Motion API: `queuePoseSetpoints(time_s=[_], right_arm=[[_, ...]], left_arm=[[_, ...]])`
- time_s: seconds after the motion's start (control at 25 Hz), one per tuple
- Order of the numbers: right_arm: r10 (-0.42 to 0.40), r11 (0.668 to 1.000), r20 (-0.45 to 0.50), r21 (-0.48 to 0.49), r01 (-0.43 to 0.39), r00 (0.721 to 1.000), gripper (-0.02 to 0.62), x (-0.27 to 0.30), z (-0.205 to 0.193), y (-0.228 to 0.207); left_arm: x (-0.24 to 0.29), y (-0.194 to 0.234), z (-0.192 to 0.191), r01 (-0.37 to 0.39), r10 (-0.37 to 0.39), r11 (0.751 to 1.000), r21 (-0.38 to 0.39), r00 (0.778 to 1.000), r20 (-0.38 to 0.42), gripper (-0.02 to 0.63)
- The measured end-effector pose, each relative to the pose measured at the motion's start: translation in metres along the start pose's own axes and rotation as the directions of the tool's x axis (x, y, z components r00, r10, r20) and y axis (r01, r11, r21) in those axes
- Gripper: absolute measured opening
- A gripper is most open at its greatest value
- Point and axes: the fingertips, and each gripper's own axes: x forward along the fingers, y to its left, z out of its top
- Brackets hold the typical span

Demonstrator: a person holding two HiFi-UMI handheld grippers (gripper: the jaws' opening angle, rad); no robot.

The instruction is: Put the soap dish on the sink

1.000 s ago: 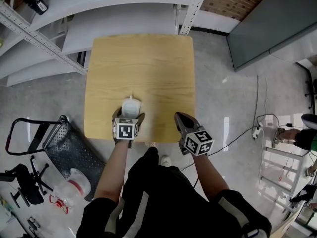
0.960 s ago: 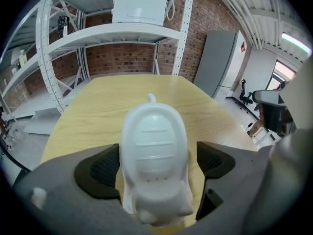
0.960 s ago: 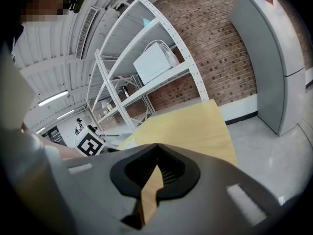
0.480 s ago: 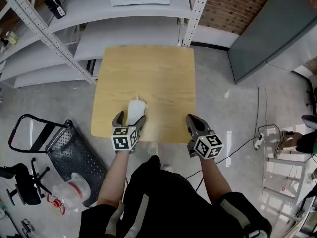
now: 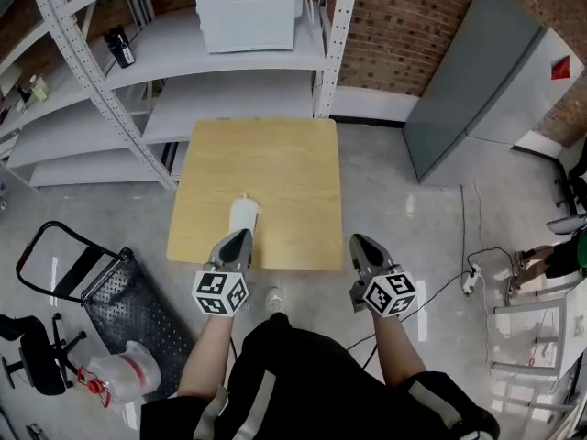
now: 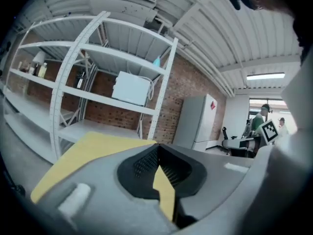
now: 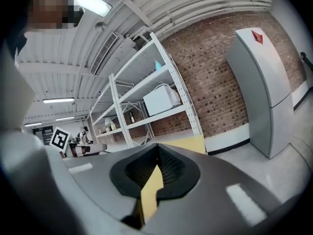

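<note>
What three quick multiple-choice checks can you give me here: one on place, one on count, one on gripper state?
1. Where is the white soap dish?
A on the wooden table
B on a shelf
C on the floor

2. How many things lie on that table?
A none
B one
C three

3. How does the right gripper stand?
A wide open
B shut on the soap dish
C shut, empty

Answers:
1 A: the head view shows it on the tabletop, toward the person's side.
2 B: only the soap dish lies there.
3 C: the right gripper view shows its jaws meeting with nothing between them.
</note>
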Motion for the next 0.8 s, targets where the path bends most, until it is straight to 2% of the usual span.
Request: queuePoseSetpoints(time_s=[0.12,0.36,0.48,0.8], right_arm=[[0.008,1.000,0.045,-0.010,-0.008,0.999,0.006,-0.028,0.012,0.003],[0.009,1.000,0.102,-0.023,-0.006,0.995,0.005,-0.087,0.017,0.006],[-0.001,0.999,0.111,-0.035,0.005,0.994,0.005,-0.108,0.017,0.005],[-0.008,0.999,0.163,-0.030,0.013,0.987,0.005,-0.127,0.020,0.017]], left_arm=[[-0.020,-0.029,0.010,0.024,-0.027,0.998,0.053,0.998,0.060,0.003],[-0.064,-0.064,0.007,0.030,-0.034,0.999,0.041,0.993,0.111,0.004],[-0.080,-0.072,0.004,0.026,-0.031,0.999,0.041,0.992,0.126,0.004],[-0.100,-0.084,0.021,0.027,-0.050,0.993,0.112,0.978,0.204,0.005]])
